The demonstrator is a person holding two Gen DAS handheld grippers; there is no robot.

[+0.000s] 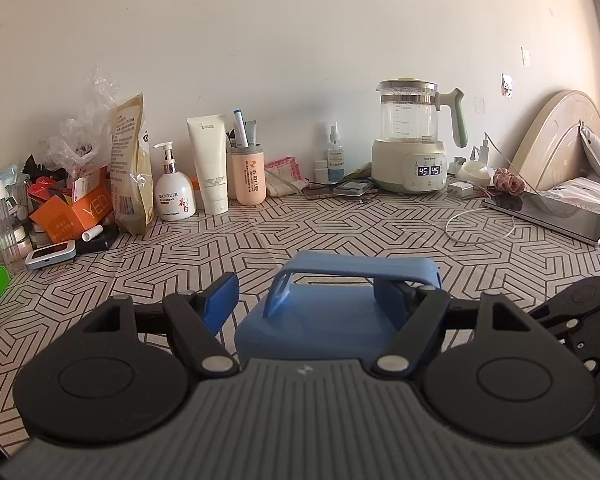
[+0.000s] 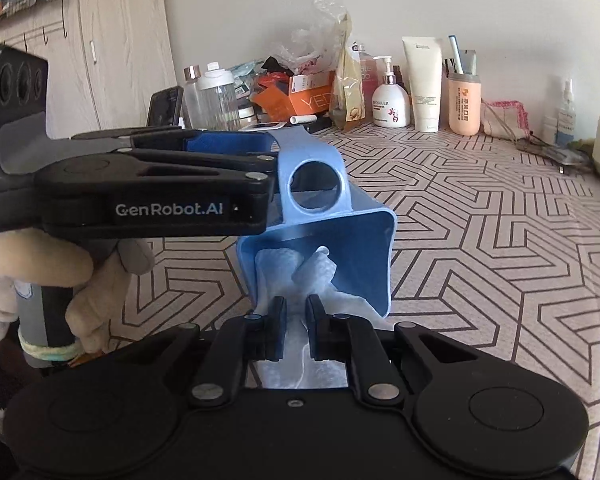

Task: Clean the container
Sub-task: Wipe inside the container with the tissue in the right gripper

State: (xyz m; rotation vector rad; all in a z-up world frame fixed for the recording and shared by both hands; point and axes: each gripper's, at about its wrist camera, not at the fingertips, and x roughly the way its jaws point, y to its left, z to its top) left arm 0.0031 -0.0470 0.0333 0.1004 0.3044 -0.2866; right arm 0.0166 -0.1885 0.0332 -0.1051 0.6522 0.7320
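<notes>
A light blue plastic container (image 2: 356,248) with a flat handle (image 2: 300,152) lies on its side on the patterned tablecloth, its open mouth facing the right wrist camera. My right gripper (image 2: 296,308) is shut on a white wipe (image 2: 300,276) that reaches into the container's mouth. My left gripper (image 2: 272,152) comes in from the left with its fingers around the handle. In the left wrist view the container (image 1: 320,320) sits between the blue pads (image 1: 220,300) of my left gripper (image 1: 308,300), which stand wide apart; the right one touches the handle (image 1: 360,268).
Along the wall stand a kettle on its base (image 1: 416,140), a white lotion pump bottle (image 1: 176,192), a white tube (image 1: 210,164), a peach cup (image 1: 250,176) and a pile of boxes and bags (image 1: 76,200). A phone (image 1: 548,216) and cable lie at right.
</notes>
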